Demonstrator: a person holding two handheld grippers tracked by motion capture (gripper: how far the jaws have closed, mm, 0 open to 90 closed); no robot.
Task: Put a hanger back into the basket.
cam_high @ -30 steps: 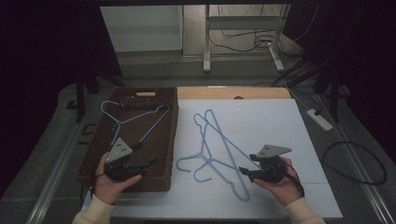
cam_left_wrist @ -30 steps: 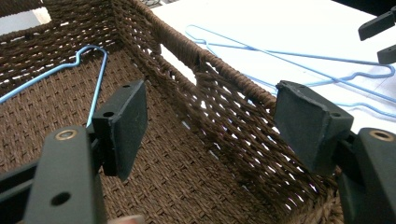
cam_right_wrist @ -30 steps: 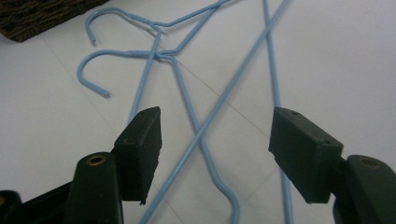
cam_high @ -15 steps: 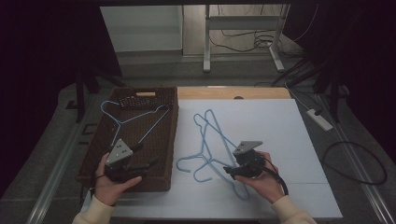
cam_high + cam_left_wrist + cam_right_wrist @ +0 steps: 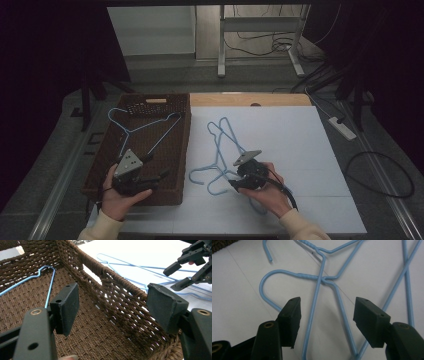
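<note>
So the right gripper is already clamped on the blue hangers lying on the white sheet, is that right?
Not clamped. In the right gripper view, the right gripper has its jaws open around the blue hangers on the white sheet; having just been closing, the pads aren't touching the wire.

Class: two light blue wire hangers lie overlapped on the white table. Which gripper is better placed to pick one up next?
The right gripper: its open jaws straddle the light blue wire hangers on the white table. The left gripper sits over the brown woven basket.

A fixed high camera looks forward and down over the white table [image 5: 300, 145], while each gripper camera peers closely along its black jaws, all sharing the light blue wire hangers [image 5: 225, 150] [image 5: 130, 267] [image 5: 322, 287] beside the brown woven basket [image 5: 186, 145] [image 5: 112, 290].
</note>
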